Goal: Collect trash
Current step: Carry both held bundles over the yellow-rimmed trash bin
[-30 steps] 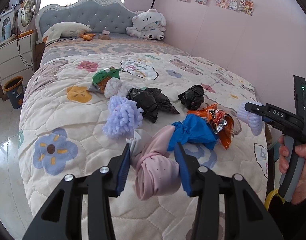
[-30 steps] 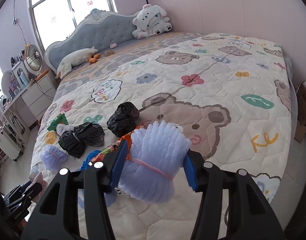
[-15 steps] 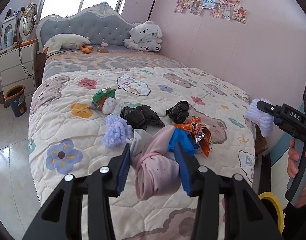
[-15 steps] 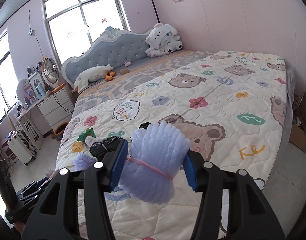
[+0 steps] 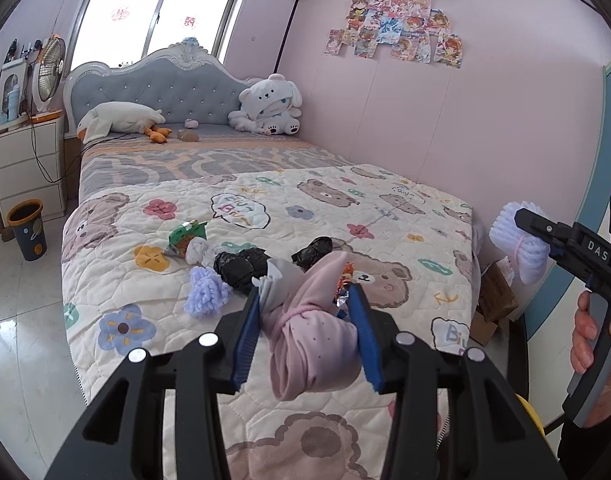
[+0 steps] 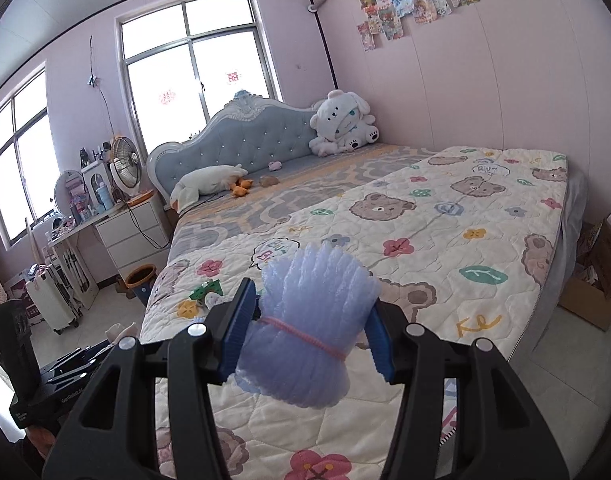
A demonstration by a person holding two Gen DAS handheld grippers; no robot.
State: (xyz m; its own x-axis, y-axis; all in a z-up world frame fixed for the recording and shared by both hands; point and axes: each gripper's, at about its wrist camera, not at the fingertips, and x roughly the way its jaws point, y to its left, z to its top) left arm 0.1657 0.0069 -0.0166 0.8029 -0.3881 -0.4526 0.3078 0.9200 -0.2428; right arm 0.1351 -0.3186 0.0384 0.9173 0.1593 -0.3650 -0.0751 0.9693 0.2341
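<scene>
Right wrist view — ribbed lilac foam bundle, pink-banded.

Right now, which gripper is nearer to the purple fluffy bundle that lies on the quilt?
Left. The left gripper, shut on a pink cloth bundle, hangs just beside the purple fluffy bundle. The right gripper, shut on a pale purple foam roll, is past the bed's far edge.

Quilted bed — black bags; lilac foam bundle; green wrapper
</scene>
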